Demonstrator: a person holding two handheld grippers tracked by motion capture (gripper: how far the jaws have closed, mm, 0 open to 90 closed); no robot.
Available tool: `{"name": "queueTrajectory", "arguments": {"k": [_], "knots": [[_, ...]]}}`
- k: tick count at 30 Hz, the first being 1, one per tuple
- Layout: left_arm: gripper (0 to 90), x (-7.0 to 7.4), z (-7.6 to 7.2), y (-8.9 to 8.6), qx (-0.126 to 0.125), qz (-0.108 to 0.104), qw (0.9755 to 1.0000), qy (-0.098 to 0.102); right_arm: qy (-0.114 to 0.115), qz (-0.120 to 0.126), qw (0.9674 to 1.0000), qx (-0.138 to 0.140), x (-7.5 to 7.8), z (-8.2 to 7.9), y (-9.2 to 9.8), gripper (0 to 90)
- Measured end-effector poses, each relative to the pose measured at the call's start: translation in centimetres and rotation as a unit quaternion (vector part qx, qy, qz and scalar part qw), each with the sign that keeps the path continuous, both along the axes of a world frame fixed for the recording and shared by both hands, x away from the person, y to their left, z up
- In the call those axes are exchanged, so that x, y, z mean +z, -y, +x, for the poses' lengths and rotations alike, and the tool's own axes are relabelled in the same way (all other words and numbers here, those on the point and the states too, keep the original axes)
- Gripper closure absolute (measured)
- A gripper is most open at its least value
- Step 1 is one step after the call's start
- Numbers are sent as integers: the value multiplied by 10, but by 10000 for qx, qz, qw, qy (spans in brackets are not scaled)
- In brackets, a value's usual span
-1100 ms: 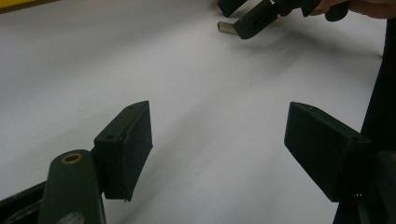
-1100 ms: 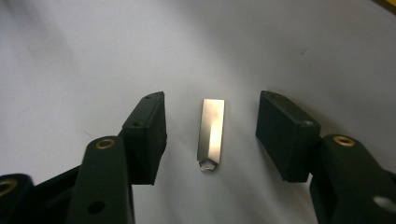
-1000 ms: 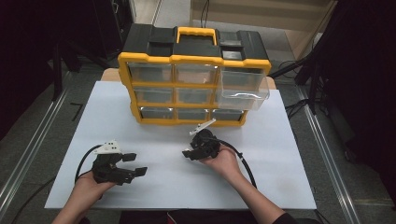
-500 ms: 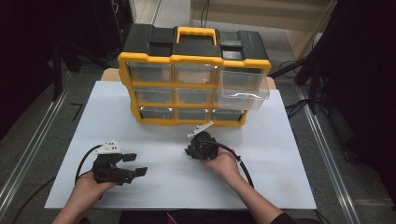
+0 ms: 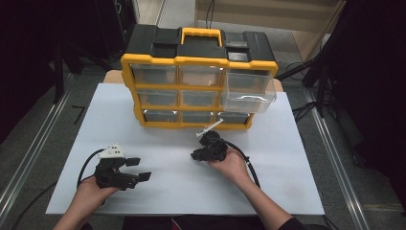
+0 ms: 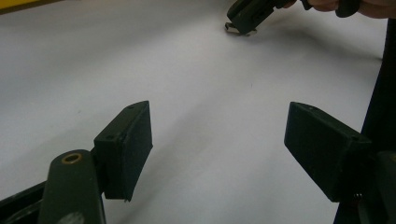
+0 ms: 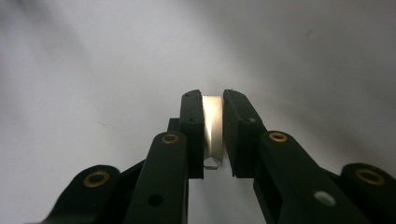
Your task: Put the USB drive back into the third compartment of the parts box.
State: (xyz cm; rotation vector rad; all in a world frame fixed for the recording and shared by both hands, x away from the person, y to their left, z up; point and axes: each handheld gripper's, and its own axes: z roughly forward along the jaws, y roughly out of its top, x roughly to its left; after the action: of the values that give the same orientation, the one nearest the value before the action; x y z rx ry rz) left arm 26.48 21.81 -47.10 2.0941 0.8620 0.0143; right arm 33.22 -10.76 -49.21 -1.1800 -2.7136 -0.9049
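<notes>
At the lower left of the high view we see the left gripper (image 5: 136, 170) held in the person's left hand (image 5: 91, 194), resting low over the white table sheet (image 5: 297, 158); its 2 jaws stand wide apart with nothing between them, and the left gripper view shows the same, 2 black pads (image 6: 128, 144) far apart over bare white surface. A black cable (image 5: 86, 165) loops from that gripper toward the lower left. In the centre of the high view, toward the top, stands the yellow and black drawer cabinet (image 5: 198, 79) at the far edge of the sheet, with 3 rows of clear drawers; the upper right drawer (image 5: 249, 91) is pulled out and juts forward. Just right of centre, near the front of the cabinet, the right gripper (image 5: 198, 154) sits in the person's right hand (image 5: 232, 165), tipped down to the sheet. Its jaws have just been closing, and in the right gripper view the pads are clamped on a small shiny metal piece (image 7: 212, 123), which sits upright between them at the middle of that frame. We also catch that piece (image 6: 239, 29) at the top of the left gripper view, at the tip of the right gripper and down on the white sheet; what kind of part it is we cannot tell.
</notes>
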Motion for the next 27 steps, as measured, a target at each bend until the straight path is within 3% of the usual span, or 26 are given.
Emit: {"name": "queueTrajectory", "arguments": {"k": [10,16,27], "knots": [[249,0,0,0,30,5,10000,9,-45,32,9985,545,15,-5,-2,766],[249,0,0,0,27,-4,10000,6,-110,-58,9952,975,21,-8,-5,766],[249,0,-1,0,48,-3,10000,12,-87,-77,9894,1448,39,-11,-3,767]]}}
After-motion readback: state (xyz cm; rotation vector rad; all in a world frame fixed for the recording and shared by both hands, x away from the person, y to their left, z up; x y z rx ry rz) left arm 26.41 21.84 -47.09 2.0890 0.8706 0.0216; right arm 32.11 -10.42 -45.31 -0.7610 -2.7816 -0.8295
